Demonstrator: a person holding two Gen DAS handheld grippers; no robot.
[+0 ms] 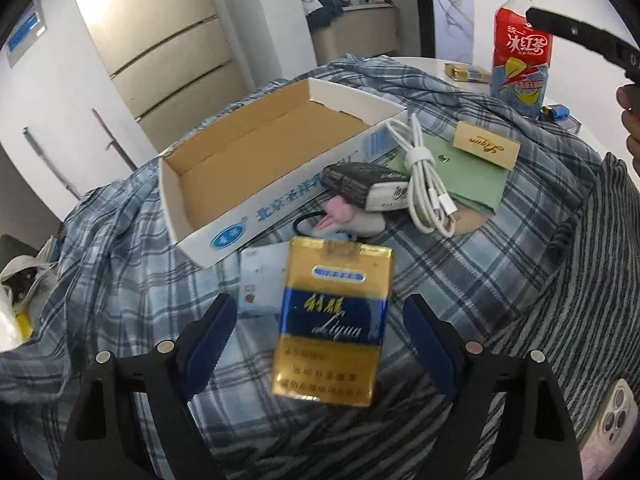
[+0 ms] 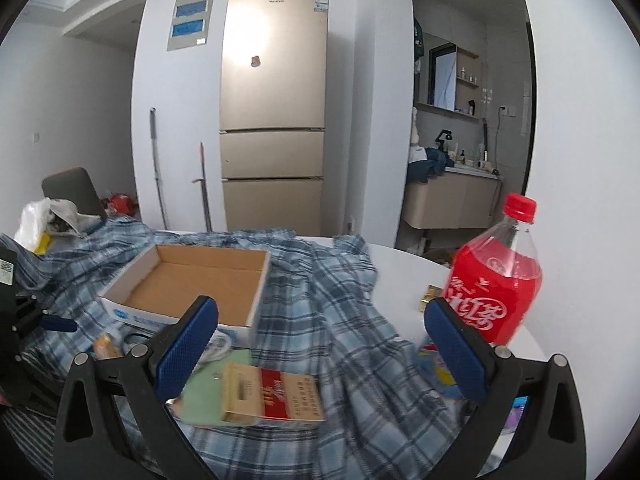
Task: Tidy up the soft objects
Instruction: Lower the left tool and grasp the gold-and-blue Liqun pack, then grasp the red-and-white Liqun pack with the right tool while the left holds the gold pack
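Two grippers spread wide above a cluttered plaid cloth

Both tools hold nothing. In the left wrist view the left gripper (image 1: 316, 316) points steeply down with its jaws well apart, and a gold-and-blue pack (image 1: 332, 320) lies flat on the plaid cloth (image 1: 132, 280) between the blue pads (image 1: 208, 344), touching neither. Just beyond the pack sit a pale blue card (image 1: 258, 280) and a pink and grey soft toy (image 1: 348, 218) with a black hair band (image 1: 308, 220) beside it. Past those lie a dark pouch (image 1: 368, 188), a coiled white cable (image 1: 424, 176) on a green pouch (image 1: 468, 172), and a small tan box (image 1: 486, 146). To the left of them stands the open box (image 1: 280, 148), nothing inside it. A phone (image 1: 612, 424) shows at the lower right edge on striped grey cloth (image 1: 580, 264). Farthest off, the red bottle (image 1: 520, 48) stands on the white table (image 1: 432, 66).

In the right wrist view the right gripper (image 2: 320, 344) is likewise wide open and tilted slightly down, above a red-and-gold pack (image 2: 276, 400) that rests partly on the green pouch (image 2: 208, 384); no pad touches it. The open box (image 2: 192, 284) lies beyond, the bottle (image 2: 496, 280) to the right, and a fridge (image 2: 272, 120) stands against the far wall
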